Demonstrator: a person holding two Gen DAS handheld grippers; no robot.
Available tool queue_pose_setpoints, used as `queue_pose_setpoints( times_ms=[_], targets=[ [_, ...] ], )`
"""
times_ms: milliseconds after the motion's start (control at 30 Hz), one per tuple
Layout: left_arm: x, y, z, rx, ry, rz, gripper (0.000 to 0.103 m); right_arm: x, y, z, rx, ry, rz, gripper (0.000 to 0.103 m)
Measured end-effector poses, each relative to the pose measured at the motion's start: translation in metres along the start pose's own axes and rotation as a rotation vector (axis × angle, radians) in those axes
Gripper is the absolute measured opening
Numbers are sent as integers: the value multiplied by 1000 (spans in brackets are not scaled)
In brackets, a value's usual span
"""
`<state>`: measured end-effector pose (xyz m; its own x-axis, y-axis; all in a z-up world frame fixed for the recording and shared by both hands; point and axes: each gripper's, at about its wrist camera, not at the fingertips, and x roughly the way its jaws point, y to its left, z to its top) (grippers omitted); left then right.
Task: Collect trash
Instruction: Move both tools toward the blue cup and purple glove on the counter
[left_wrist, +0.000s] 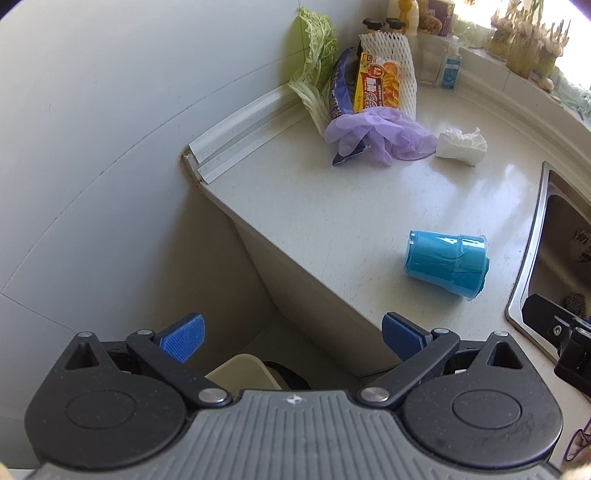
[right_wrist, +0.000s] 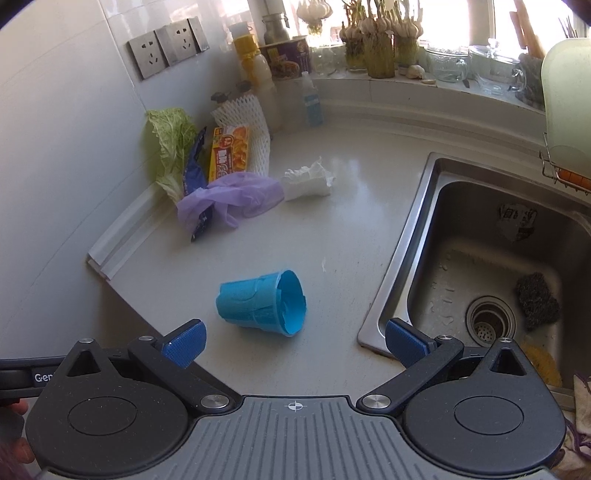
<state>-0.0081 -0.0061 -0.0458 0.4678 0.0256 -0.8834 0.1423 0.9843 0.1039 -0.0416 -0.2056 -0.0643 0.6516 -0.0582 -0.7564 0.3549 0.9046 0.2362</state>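
We hold left gripper (left_wrist: 291, 339) & right gripper (right_wrist: 293, 343) w/ jaws apart, empty; crumpled blue paper cup (right_wrist: 262, 304) lies sideways on pale countertop (right_wrist: 332, 229), near steel sink (right_wrist: 399, 258).

1. Right gripper (right_wrist: 293, 341): jaws spread wide, empty, above the countertop (right_wrist: 354, 229) edge.
2. Blue cup (right_wrist: 262, 302): lying on its side just ahead of the fingers, mouth toward the sink (right_wrist: 413, 236).
3. Purple glove (right_wrist: 236, 195) and crumpled tissue (right_wrist: 308, 179): farther back, side by side.
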Motion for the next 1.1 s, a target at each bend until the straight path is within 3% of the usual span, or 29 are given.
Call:
queue_pose_setpoints(
  times_ms=[1100],
  targets=[
    [-19,3,4,-3,-61,-40,102,-19,15,1,-6,-77,19,103]
  ],
)
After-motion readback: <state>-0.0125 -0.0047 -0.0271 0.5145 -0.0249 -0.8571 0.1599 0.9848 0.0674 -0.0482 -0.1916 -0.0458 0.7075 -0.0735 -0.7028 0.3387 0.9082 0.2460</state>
